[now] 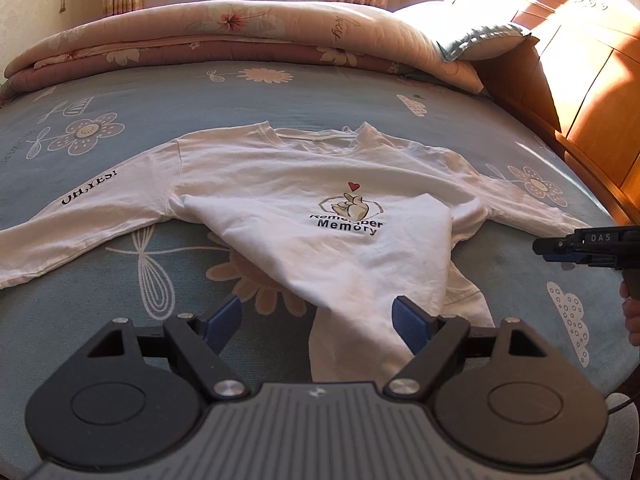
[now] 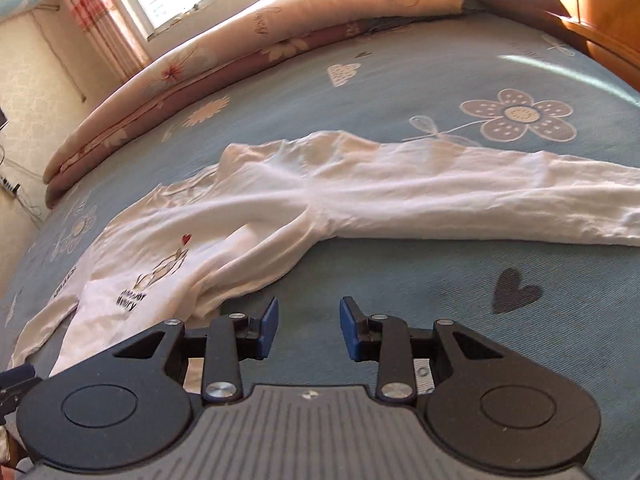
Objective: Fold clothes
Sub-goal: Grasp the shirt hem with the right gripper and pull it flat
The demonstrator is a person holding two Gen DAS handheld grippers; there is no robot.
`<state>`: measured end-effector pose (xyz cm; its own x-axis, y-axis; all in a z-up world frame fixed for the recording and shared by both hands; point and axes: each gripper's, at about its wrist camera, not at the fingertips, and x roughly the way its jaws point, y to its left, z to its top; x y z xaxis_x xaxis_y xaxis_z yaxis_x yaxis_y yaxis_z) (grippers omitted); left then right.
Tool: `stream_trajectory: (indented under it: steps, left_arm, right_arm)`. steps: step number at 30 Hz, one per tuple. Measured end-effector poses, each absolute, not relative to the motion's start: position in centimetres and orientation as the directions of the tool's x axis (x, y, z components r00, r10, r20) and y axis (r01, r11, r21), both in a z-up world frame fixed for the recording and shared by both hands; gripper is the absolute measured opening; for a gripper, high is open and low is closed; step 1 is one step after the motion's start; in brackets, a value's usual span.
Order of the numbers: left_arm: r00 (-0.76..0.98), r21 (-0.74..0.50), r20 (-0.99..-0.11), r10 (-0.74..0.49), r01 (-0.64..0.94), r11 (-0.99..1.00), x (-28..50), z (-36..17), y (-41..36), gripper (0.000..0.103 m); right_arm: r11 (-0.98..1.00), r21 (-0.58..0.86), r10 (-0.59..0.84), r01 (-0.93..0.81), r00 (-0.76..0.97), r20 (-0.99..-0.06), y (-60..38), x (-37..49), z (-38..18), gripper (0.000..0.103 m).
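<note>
I have the white long-sleeved cotton shirt with the "Memory" print (image 1: 304,200) spread face up on the bed with the blue flowered sheet (image 1: 160,92), roughly in its middle, collar toward the rolled pink floral quilt (image 1: 224,28) along the far edge. One fold has been started, I judge: the lower part of the body lies turned up over the chest in a slanted flap that partly covers the printed words. It sits crooked, not square. Both sleeves lie stretched out flat to either side, one toward the wooden headboard (image 1: 592,92), the other toward the foot of the bed, so neither is folded in.

My left hand-held gripper (image 1: 316,322) hovers above the near hem with its jaws spread wide; cloth lies below the gap, but the pads pinch nothing. My right hand-held gripper (image 2: 307,328) is partly spread and empty, over bare sheet just beside the shirt's body, with the long sleeve (image 2: 480,196) ahead of it.

Left to do, as I see it: straighten the flap, bring in both sleeves, then fold the body into a neat packet.
</note>
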<state>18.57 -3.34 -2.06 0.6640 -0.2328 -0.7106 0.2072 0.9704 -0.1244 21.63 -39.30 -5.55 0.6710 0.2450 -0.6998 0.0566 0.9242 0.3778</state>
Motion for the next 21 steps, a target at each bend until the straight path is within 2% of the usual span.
stream_trajectory:
  steps: [5,10,17,19,20,21]
  left_arm:
    - [0.658,-0.122,-0.720,-0.218,0.189,0.974,17.2,-2.5,-2.2,0.083]
    - [0.641,-0.146,-0.729,-0.238,0.194,0.970,16.3,-3.2,-2.1,0.083]
    - [0.621,-0.155,-0.740,-0.260,0.220,0.963,15.8,-4.0,-3.0,0.083]
    - [0.621,-0.148,-0.741,-0.256,0.220,0.964,15.8,-4.0,-3.1,0.083]
    - [0.620,-0.147,-0.742,-0.254,0.220,0.965,15.8,-4.1,-3.1,0.083]
    - [0.620,-0.146,-0.743,-0.252,0.218,0.965,15.8,-4.1,-3.1,0.083]
  right_arm:
    - [0.912,0.408,0.341,-0.035,0.616,-0.710,-33.6,20.3,-8.2,0.038]
    - [0.861,0.508,0.399,0.004,0.613,-0.682,-32.9,20.3,-10.4,0.038]
    - [0.826,0.563,0.424,0.016,0.640,-0.641,-32.2,22.0,-11.6,0.040]
    - [0.833,0.553,0.416,0.014,0.642,-0.644,-31.9,22.1,-11.5,0.027]
    - [0.832,0.555,0.419,0.015,0.640,-0.644,-32.0,21.9,-11.6,0.016]
    - [0.830,0.558,0.422,0.015,0.637,-0.645,-32.1,21.6,-11.6,0.014]
